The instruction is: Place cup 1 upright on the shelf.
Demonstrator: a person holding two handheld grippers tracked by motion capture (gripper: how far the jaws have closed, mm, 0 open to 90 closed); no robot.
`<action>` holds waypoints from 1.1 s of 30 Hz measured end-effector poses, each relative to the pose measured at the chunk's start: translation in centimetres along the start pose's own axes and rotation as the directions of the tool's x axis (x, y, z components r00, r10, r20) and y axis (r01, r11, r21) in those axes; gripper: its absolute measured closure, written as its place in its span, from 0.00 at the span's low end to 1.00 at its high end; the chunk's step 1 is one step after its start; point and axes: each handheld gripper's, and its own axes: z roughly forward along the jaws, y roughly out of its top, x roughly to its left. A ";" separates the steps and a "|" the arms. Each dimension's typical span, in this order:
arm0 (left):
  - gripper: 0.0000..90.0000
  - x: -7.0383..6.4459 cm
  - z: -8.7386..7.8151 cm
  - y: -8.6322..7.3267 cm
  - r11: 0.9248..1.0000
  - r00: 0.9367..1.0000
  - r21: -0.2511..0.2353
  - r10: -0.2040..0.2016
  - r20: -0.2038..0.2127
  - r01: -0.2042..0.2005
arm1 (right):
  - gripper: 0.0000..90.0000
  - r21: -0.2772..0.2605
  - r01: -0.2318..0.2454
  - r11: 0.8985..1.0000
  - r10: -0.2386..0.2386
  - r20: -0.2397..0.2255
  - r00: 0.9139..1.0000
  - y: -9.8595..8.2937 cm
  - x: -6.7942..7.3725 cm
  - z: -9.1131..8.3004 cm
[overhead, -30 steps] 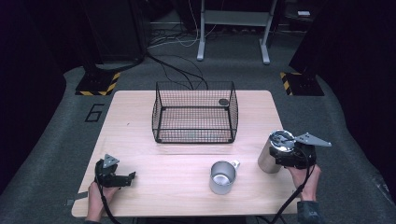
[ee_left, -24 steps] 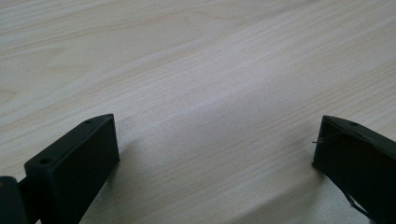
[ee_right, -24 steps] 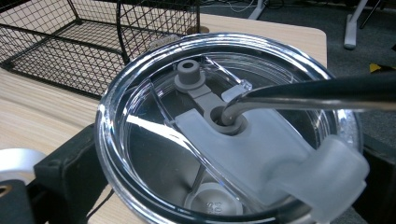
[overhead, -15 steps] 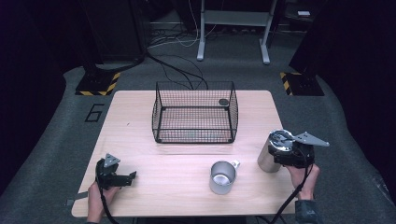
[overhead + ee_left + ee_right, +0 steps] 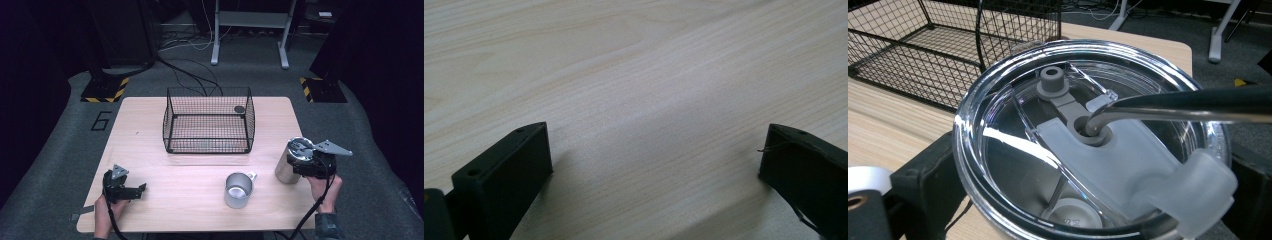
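Observation:
A steel tumbler (image 5: 289, 161) with a clear lid (image 5: 1083, 150) and a bent metal straw (image 5: 1173, 105) stands on the wooden table (image 5: 150, 145) at the right. My right gripper (image 5: 301, 167) (image 5: 1088, 200) is shut on it, one black jaw on each side just below the lid. A steel mug (image 5: 238, 190) with a small handle stands open and upright near the front edge, left of the tumbler. At the front left, my left gripper (image 5: 139, 191) (image 5: 654, 155) rests low over bare wood, jaws wide apart with nothing between them.
A black wire basket (image 5: 209, 120) stands at the middle back of the table, with a small dark round thing (image 5: 239, 109) at its far right corner. Bare wood lies between the basket and the mug. Cables and stand legs (image 5: 250, 35) cross the floor behind.

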 end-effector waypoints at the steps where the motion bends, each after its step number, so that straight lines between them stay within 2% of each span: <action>1: 0.00 0.0 0.0 0.0 1.000 1.000 0.001 -0.001 0.000 0.001 | 0.04 -0.004 0.004 1.000 -0.004 0.001 1.000 0.1 0.0 -0.1; 21: 0.00 0.0 0.0 0.0 1.000 1.000 -0.003 0.007 -0.005 -0.007 | 0.04 -0.031 0.059 0.998 -0.060 -0.044 0.997 4.0 1.7 -1.7; 33: 0.00 0.0 0.1 0.0 1.000 1.000 -0.008 0.001 -0.005 -0.001 | 0.04 -0.033 0.083 0.996 -0.086 -0.086 0.993 6.2 2.7 -1.9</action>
